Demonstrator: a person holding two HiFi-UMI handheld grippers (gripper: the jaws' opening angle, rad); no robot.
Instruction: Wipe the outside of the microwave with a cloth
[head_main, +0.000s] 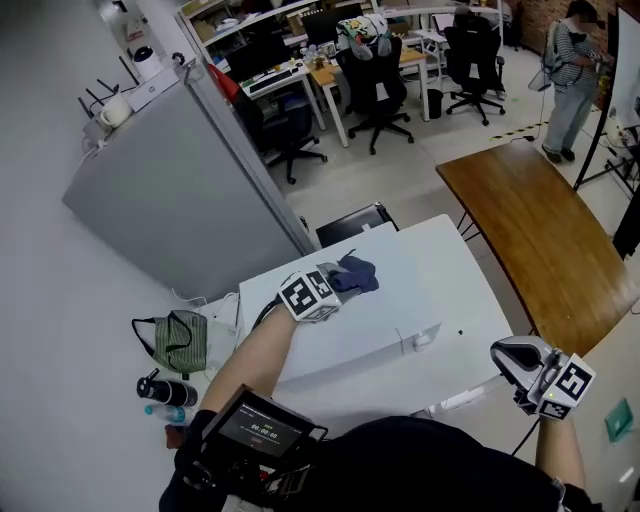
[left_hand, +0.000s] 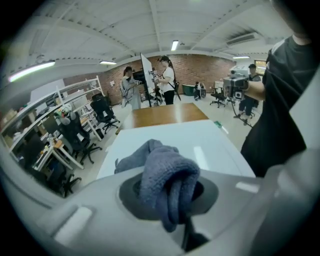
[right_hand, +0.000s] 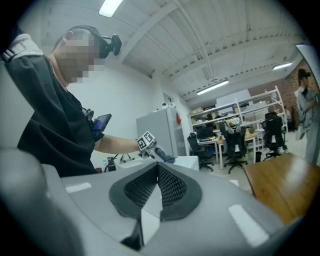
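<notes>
Head view: left tool is clamped on a blue-grey terry cloth, which lies on the top panel of the white box-shaped microwave, apparently for wiping contact. Right tool, jaws together and empty, is held clear, likely to keep out of the way.

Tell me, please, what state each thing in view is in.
left gripper: fingers shut on the cloth.
cloth: bunched, resting on the microwave's top.
right gripper: fingers shut, empty, held off the microwave.
microwave: top bare except for the cloth.
</notes>
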